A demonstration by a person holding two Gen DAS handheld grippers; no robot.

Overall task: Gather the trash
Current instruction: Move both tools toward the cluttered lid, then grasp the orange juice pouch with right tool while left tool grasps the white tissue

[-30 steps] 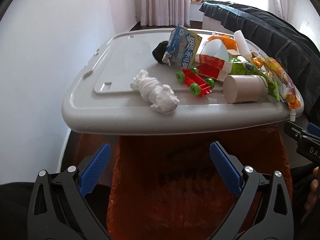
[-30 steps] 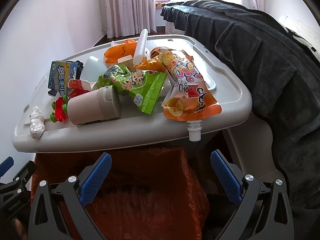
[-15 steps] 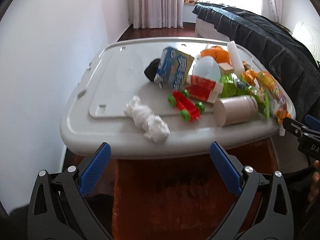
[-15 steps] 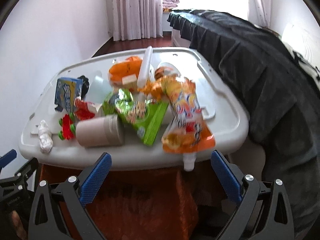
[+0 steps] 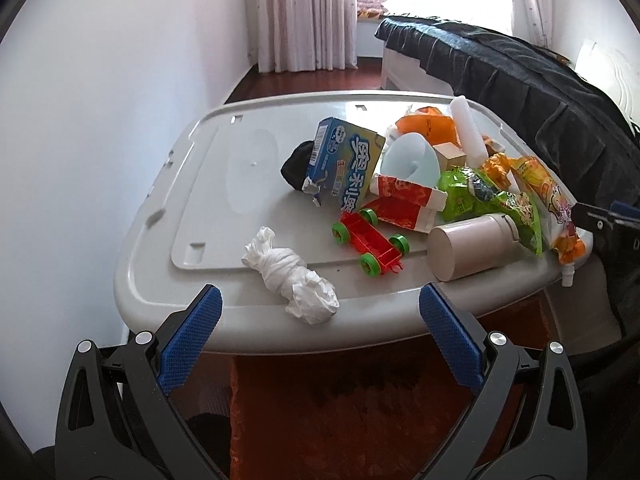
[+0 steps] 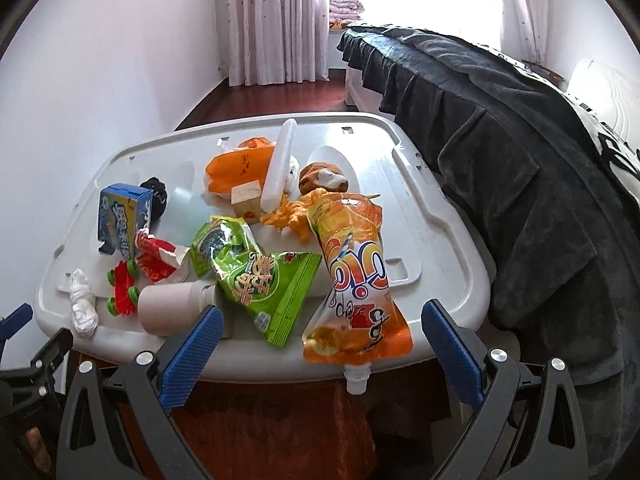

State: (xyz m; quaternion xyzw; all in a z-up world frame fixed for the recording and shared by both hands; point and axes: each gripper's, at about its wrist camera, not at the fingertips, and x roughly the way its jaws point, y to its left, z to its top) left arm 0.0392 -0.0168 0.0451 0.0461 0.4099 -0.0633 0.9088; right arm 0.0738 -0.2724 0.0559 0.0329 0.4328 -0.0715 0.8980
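Note:
A grey plastic lid [image 5: 208, 184] serves as a table and carries trash. A crumpled white tissue [image 5: 292, 276] lies at its near edge, just beyond my open, empty left gripper [image 5: 318, 338]. Behind it are a blue box [image 5: 346, 166], a red toy car [image 5: 370, 242], a beige bottle [image 5: 470, 248] and a green snack bag [image 5: 492, 200]. In the right wrist view an orange drink pouch [image 6: 356, 280] hangs over the near edge, between the fingers of my open, empty right gripper [image 6: 320, 354]. The green snack bag [image 6: 260, 276] and beige bottle [image 6: 172, 308] lie left of it.
An orange-red bag [image 5: 360, 412] hangs open below the lid's near edge. A bed with a dark cover [image 6: 520, 160] runs along the right side. A white wall [image 5: 80, 120] is on the left. Curtains [image 6: 276, 20] hang at the back.
Both grippers have risen from below the lid's edge to above it, so the lid top and trash now show from higher up. Both stay open.

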